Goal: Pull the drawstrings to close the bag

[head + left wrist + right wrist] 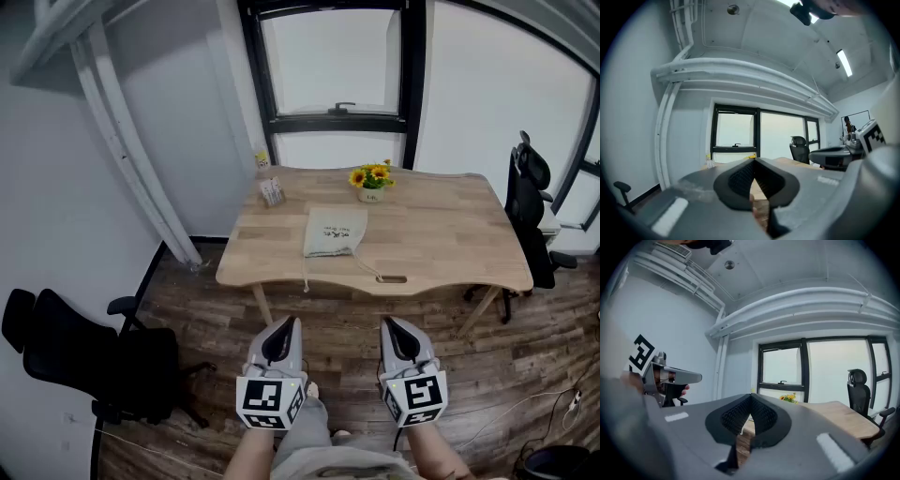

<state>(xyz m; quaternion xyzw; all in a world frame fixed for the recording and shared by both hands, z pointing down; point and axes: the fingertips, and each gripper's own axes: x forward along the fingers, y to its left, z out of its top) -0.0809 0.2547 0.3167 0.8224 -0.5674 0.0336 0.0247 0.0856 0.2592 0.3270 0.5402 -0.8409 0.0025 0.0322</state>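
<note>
The beige drawstring bag point(335, 232) lies flat near the middle of the wooden table point(450, 234), well apart from both grippers. Its mouth appears to face the near edge. The left drawstring point(305, 270) trails from the bag's left corner over that edge. The right drawstring point(368, 266) runs from the right corner toward the slot point(391, 278) cut in the tabletop. A pot of sunflowers point(371, 182) and a small box point(271, 192) stand behind the bag, clear of the working area.

You hold the left gripper point(290, 322) and the right gripper point(390, 322) level in front of you, short of the table's near edge. On each gripper the jaws are closed together with nothing between them.

The step in hand is the approach:

1. Open both sets of jaws before you reach the cords.
2. Bring the left gripper to the left drawstring and the right gripper to the right drawstring.
3. Take each cord on the tabletop near the bag, not at its loose end. A short free length should give better control.
4. Seat the thin cord deep in the ribbed pads, as it is likely to slip from the tips.
5. Pull both cords outward at an even rate and keep them low. The bag looks light and may slide or turn if one side leads.
6. Keep the right cord clear of the slot, where it could snag
</note>
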